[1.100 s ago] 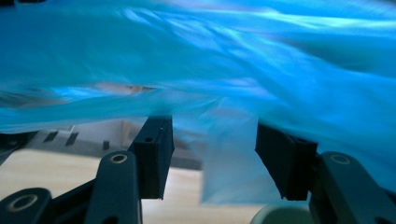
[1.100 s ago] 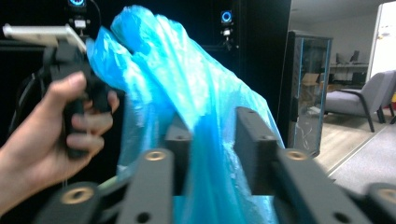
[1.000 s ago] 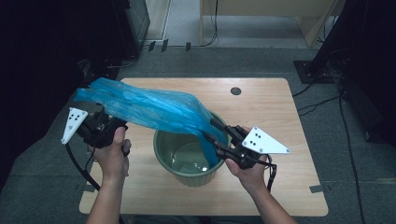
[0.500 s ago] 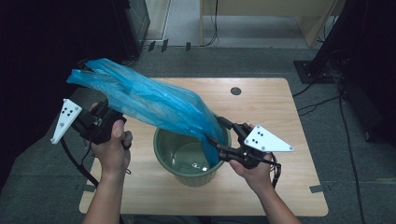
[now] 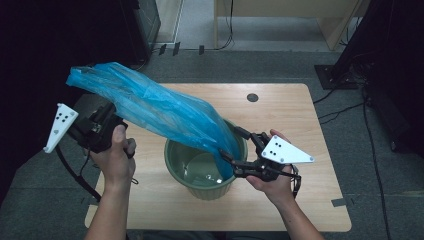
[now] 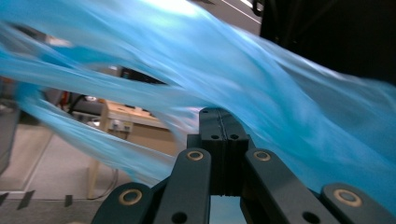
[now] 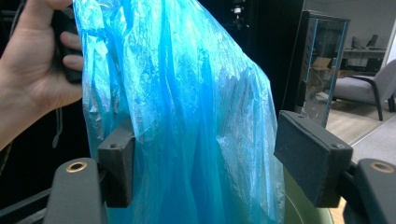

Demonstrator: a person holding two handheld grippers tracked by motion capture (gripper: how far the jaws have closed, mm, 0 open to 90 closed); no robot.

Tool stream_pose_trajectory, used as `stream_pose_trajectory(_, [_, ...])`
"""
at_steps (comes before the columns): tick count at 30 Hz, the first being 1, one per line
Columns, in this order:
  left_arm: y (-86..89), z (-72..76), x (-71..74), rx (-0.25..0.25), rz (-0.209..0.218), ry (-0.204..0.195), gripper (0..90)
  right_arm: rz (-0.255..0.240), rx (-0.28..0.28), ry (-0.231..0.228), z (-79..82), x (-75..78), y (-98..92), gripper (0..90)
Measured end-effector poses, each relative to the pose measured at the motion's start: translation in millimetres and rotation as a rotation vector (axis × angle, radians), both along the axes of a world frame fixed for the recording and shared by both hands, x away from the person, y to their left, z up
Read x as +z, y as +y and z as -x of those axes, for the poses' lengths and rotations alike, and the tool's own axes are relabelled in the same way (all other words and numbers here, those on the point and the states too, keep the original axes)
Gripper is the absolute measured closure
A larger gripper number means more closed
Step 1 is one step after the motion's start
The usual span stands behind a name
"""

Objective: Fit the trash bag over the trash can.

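A long blue plastic bag (image 5: 170, 112) stretches from upper left down into a green bin (image 5: 176, 167) on the wooden table (image 5: 305, 125). My left gripper (image 5: 114, 109) is raised left of the bin; its jaws have just closed and stand pressed together (image 6: 223, 122) at the bag's film (image 6: 289, 88). My right gripper (image 5: 230, 144) is at the bin's right rim. Its jaws have just been opening, and the bag (image 7: 187, 93) hangs between the pads (image 7: 116, 168) without being pressed. The left hand (image 7: 32, 74) shows behind the bag.
A round cable hole (image 5: 252, 97) sits near the table's far edge. Dark cabinets (image 5: 40, 45) stand at the left, black equipment with cables (image 5: 370, 60) at the right. The bin's rim (image 7: 299, 205) lies just below my right jaws.
The left gripper rose and shut on the bag, lifting its upper end higher. The right gripper's jaws spread apart around the bag at the bin's rim.
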State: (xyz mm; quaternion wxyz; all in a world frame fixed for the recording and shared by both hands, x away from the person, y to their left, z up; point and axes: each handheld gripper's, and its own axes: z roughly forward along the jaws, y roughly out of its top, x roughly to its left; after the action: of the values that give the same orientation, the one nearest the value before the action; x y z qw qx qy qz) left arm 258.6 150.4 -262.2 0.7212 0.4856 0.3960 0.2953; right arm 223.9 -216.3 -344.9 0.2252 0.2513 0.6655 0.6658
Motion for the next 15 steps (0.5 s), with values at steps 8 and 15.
stream_pose_trajectory(8, [23.4, -5.0, 2.6, 0.019, 0.065, 0.023, 90.0, 0.024, 0.021, 0.016, 0.1, -6.5, -5.0, 27.2])
stream_pose_trajectory(15, [9.9, 0.3, -0.7, -0.129, 0.068, -0.019, 78.5, 0.037, -0.025, 0.04, -5.3, -10.1, -4.4, 28.0])
